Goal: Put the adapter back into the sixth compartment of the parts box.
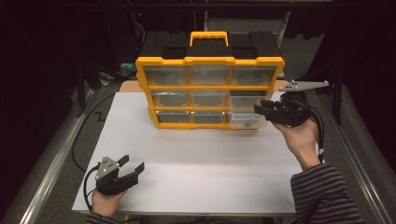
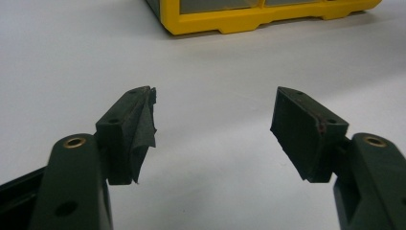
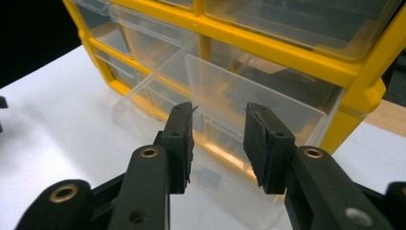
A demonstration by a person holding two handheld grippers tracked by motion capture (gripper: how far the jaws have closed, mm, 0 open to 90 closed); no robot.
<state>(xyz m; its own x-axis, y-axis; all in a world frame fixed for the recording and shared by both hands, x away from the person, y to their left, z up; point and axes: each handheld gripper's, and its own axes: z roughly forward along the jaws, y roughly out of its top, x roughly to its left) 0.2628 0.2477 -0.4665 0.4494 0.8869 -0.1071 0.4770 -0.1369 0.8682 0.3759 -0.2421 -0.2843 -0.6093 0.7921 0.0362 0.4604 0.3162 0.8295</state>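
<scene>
At the lower left of the high view my left gripper (image 1: 133, 166) rests on the white table (image 1: 201, 158), jaws spread wide and holding nothing. In the upper middle stands the yellow organizer (image 1: 210, 91). Its clear drawer (image 1: 246, 114) juts out at centre right, where my right gripper (image 1: 258, 108) has jaws partly apart, clear of the drawer's front.

White table (image 1: 196, 163), yellow drawer organiser (image 1: 210, 88) standing at its far edge, clear drawer (image 1: 247, 114) pulled out at the lower right, resting on the tabletop
</scene>
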